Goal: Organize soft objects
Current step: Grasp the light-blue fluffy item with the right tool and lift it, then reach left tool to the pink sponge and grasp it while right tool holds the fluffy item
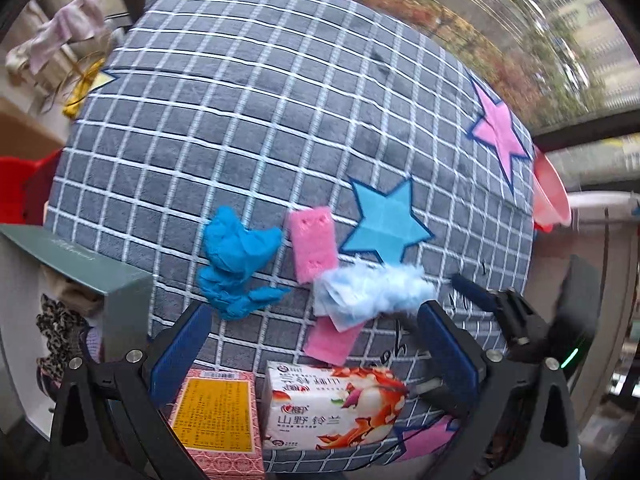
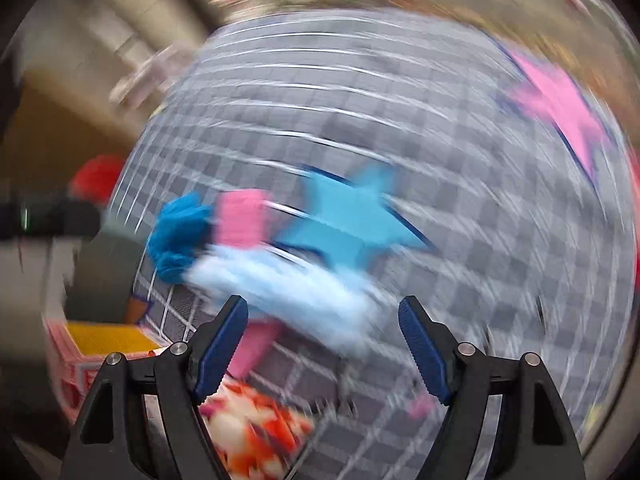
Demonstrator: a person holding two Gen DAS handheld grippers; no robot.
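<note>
The soft things lie together on a grey checked blanket [image 1: 248,128] with stars on it: a crumpled blue glove [image 1: 236,260], a pink sponge [image 1: 312,244], a fluffy pale blue cloth [image 1: 360,292] and a second pink sponge [image 1: 332,340] partly under that cloth. Nearer the cameras stand a tissue pack [image 1: 332,404] and a red box [image 1: 216,420] with a yellow label.

The left gripper [image 1: 316,352] hangs above this group with its fingers [image 1: 182,348] spread and nothing between them. The right gripper [image 2: 324,344], shown in a strongly blurred view, also has its fingers [image 2: 222,344] apart and empty, with the pale blue cloth [image 2: 288,288] just ahead of them.

All of these pieces look light and limp. The cloth will likely sag and drape when lifted, so a pinch at a thick bunched part should hold better than one at a thin edge. The glove looks thin and slippery; its wadded middle is the safest spot. The sponges look springy and will compress, so gripping across the narrow width suits them. Lifting the cloth may drag the sponge beneath it.
</note>
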